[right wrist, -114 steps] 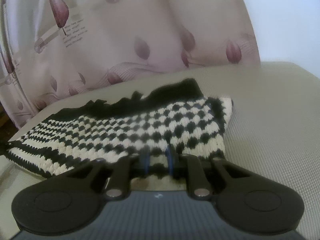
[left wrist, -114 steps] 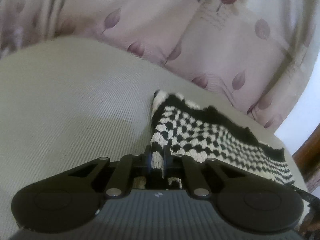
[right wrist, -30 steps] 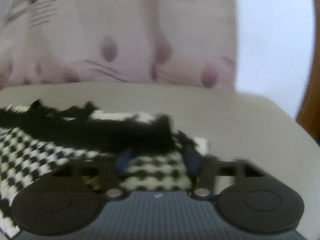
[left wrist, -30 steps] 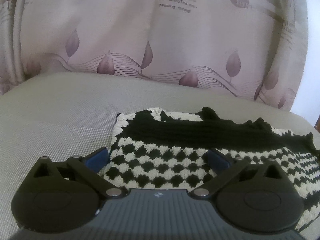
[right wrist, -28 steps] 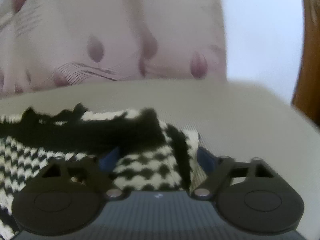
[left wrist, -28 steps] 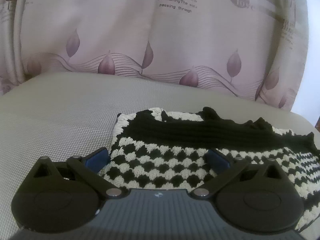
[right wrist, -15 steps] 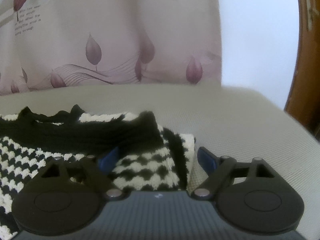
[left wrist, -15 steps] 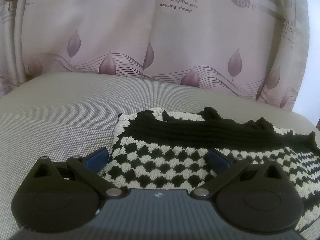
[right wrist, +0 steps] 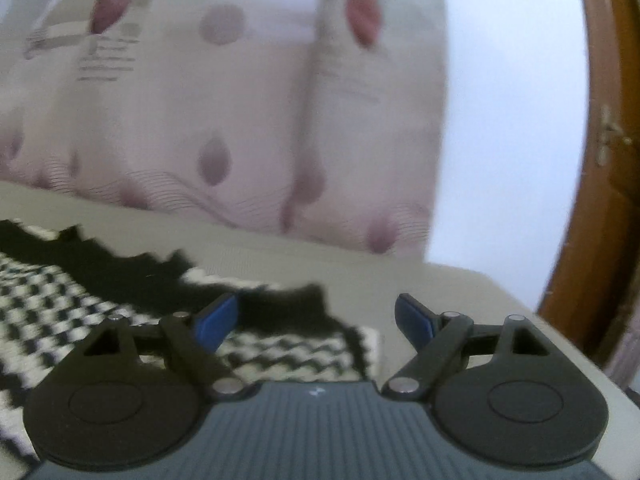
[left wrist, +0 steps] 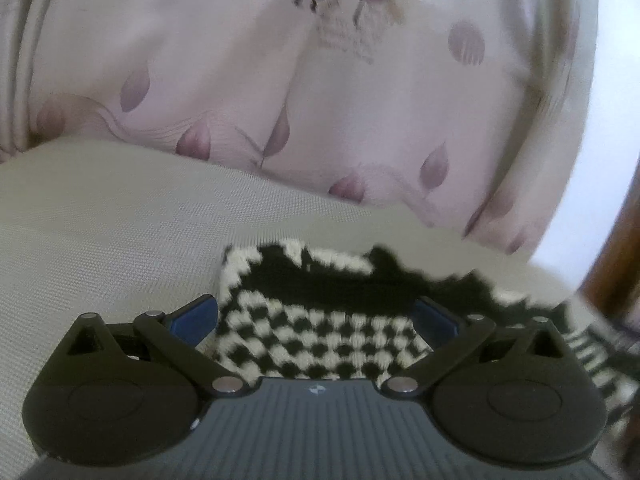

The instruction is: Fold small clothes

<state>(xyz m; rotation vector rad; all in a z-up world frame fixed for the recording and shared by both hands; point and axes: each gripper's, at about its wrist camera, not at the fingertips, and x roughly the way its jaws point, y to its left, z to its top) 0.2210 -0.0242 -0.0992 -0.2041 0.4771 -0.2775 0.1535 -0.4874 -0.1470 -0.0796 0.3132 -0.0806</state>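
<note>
A small knitted garment [left wrist: 320,344] in black and cream checks, with a black ribbed band along its far edge, lies folded on a beige cushion [left wrist: 104,216]. My left gripper [left wrist: 316,316] is open just above its left end, its blue pads wide apart and gripping nothing. In the right wrist view the same garment [right wrist: 280,348] lies at lower left. My right gripper [right wrist: 316,316] hovers open over its right end, the blue pads apart with only cloth and cushion below them.
A pink curtain [left wrist: 280,80] with leaf prints and lettering hangs behind the cushion. A brown wooden door frame [right wrist: 600,160] stands at the right beside a pale wall [right wrist: 508,120]. The cushion's right edge [right wrist: 560,340] falls off near the frame.
Both grippers, shut on the garment's near edge several seconds ago, now stand open. In the last half second both views lifted and tilted, blurring, with the garment sitting lower and smaller.
</note>
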